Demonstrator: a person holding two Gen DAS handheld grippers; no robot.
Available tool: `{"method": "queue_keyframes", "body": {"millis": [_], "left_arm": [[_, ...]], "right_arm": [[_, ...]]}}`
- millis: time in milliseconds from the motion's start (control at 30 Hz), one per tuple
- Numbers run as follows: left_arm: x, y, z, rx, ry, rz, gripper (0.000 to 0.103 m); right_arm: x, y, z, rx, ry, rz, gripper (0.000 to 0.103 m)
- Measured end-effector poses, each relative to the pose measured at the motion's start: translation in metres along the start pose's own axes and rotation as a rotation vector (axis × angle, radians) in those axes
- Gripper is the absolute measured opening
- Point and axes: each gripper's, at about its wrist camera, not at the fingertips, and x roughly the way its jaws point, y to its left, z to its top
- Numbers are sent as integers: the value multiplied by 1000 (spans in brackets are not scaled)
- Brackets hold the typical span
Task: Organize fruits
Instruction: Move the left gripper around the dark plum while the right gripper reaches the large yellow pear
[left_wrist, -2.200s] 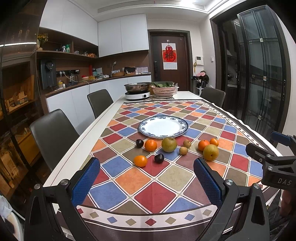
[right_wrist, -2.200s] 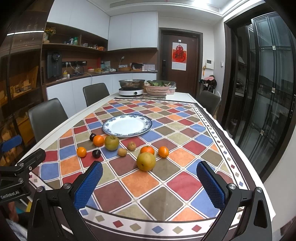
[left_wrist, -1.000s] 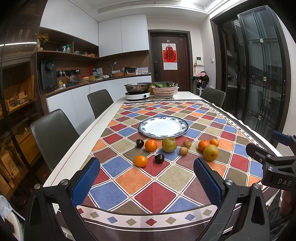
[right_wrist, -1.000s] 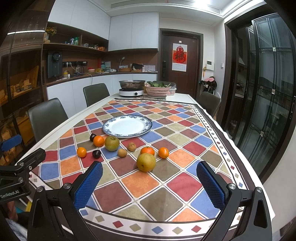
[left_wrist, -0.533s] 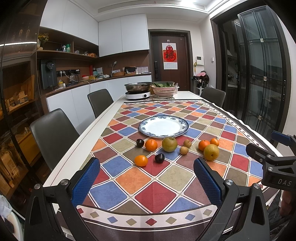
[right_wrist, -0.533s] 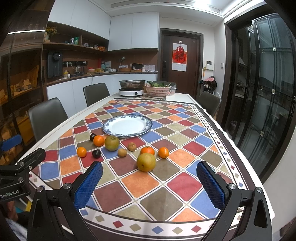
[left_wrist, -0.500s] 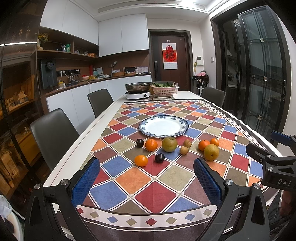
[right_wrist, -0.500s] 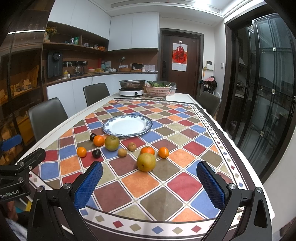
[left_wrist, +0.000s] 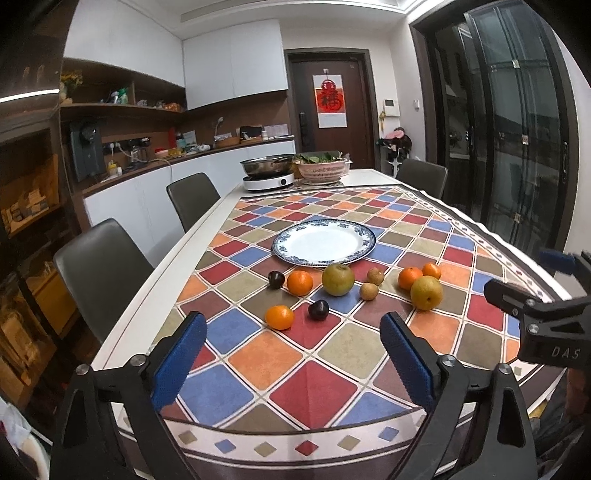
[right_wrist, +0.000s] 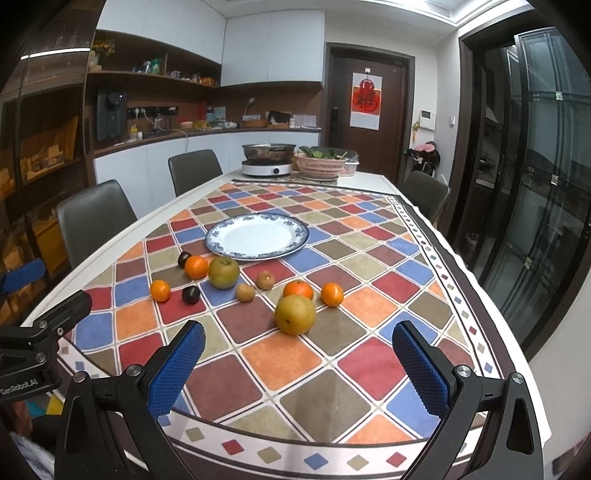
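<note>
Left wrist view: your left gripper (left_wrist: 291, 354) fills the bottom of the frame, its jaws closing a little with only tablecloth between them. The fruits sit loose at mid-frame, none on the white plate (left_wrist: 364, 236) just above them. Nearest you are an orange (left_wrist: 279, 317) and a dark plum (left_wrist: 318, 309), side by side. Take one of these first, I'd judge: centre it between the pads before you squeeze, since round fruit rolls. At the right edge you see part of the other tool.

Right wrist view: your right gripper (right_wrist: 299, 365) hangs wide apart and empty at the bottom. Here the large yellow-brown pear (right_wrist: 295, 314) is closest, just above the gap. This view shows the cloth's right border and, at far left, the left tool's side, though probably too little to judge its jaws.
</note>
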Motion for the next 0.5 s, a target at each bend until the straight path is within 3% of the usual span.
{"method": "queue_keyframes", "body": {"millis": [300,500], "left_arm": [[35,-5,13,40,25,-35,80],[78,-8,15,39,120,-94,64]], "right_arm": [[34,2,16,-49,41,0,102],[67,2,18,-52,108,18,102]]}}
